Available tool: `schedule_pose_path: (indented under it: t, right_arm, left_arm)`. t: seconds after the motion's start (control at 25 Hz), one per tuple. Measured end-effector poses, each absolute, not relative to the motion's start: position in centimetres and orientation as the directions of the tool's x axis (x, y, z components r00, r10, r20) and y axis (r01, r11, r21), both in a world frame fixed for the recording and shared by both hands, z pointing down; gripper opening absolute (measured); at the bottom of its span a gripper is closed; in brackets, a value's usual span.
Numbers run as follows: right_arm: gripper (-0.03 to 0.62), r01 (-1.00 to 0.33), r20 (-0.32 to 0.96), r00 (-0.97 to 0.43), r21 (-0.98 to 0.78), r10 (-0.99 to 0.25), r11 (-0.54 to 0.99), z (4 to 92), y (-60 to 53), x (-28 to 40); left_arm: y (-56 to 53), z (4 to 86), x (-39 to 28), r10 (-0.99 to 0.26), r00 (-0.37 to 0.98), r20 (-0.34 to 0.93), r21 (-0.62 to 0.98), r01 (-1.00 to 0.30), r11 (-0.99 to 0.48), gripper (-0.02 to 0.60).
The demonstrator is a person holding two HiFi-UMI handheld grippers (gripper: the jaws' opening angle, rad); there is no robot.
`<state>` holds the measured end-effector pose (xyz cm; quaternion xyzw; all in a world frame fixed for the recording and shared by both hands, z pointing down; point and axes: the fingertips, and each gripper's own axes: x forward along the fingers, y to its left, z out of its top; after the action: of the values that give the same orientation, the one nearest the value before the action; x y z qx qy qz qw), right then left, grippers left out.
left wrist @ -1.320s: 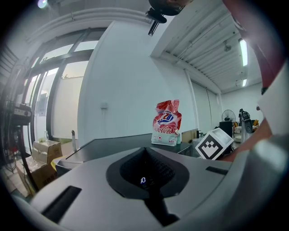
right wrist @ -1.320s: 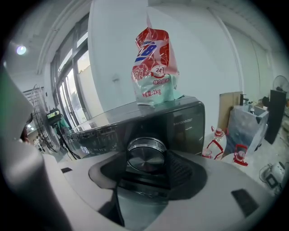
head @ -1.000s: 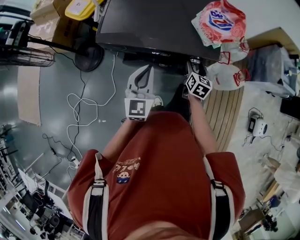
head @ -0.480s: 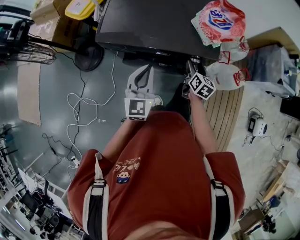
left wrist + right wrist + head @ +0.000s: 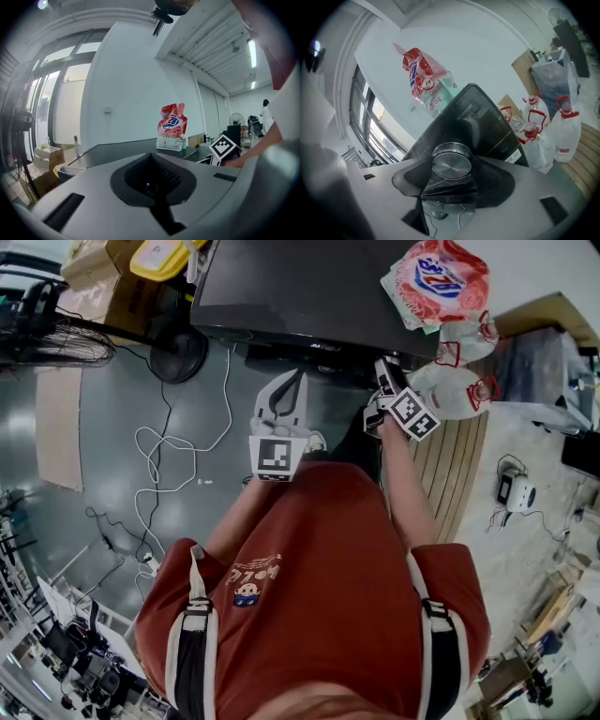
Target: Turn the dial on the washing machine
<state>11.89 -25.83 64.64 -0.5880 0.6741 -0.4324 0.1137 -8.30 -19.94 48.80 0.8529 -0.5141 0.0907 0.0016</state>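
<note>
The black washing machine (image 5: 309,287) stands in front of the person, its control panel facing them. A round silver dial (image 5: 451,161) on that panel sits between the jaws of my right gripper (image 5: 450,176), which is shut on it. In the head view my right gripper (image 5: 384,369) reaches under the machine's front edge, and the dial is hidden there. My left gripper (image 5: 295,381) hangs in the air short of the machine, shut and holding nothing. In the left gripper view the left gripper (image 5: 152,185) points over the machine's lid (image 5: 117,150).
A red and white detergent bag (image 5: 441,282) lies on the lid's right corner. Clear plastic jugs with red handles (image 5: 455,390) stand right of the machine by a wooden slatted board (image 5: 450,465). A floor fan (image 5: 56,338) and loose cables (image 5: 159,456) are at the left.
My right gripper has twisted on the dial; its marker cube has rolled and shifted slightly right. The left gripper has stayed in place.
</note>
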Motion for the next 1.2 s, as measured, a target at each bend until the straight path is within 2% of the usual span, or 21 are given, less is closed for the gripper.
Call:
schedule_pose_path:
  t: [0.8,1.0,1.2]
  right_arm:
    - [0.278,-0.647,0.326,-0.303,-0.760,-0.896,-0.058,64.69,-25.76,11.92]
    - [0.278,-0.582,0.285,-0.312,-0.811,-0.906,-0.054,64.62,-25.72,11.91]
    - [0.278,-0.446,0.212,-0.331,-0.894,-0.920,-0.046,64.76,-25.68,12.13]
  left_arm:
    - [-19.76,48.65,-8.03,-0.875,0.459,0.152,-0.093,-0.875,-0.475,0.011]
    - [-19.76,48.78,-8.09,-0.875,0.458,0.157,-0.093,-0.875,-0.474,0.011]
    - [-19.74,48.96,-8.07,-0.876,0.455,0.162,-0.094,-0.876,-0.473,0.011]
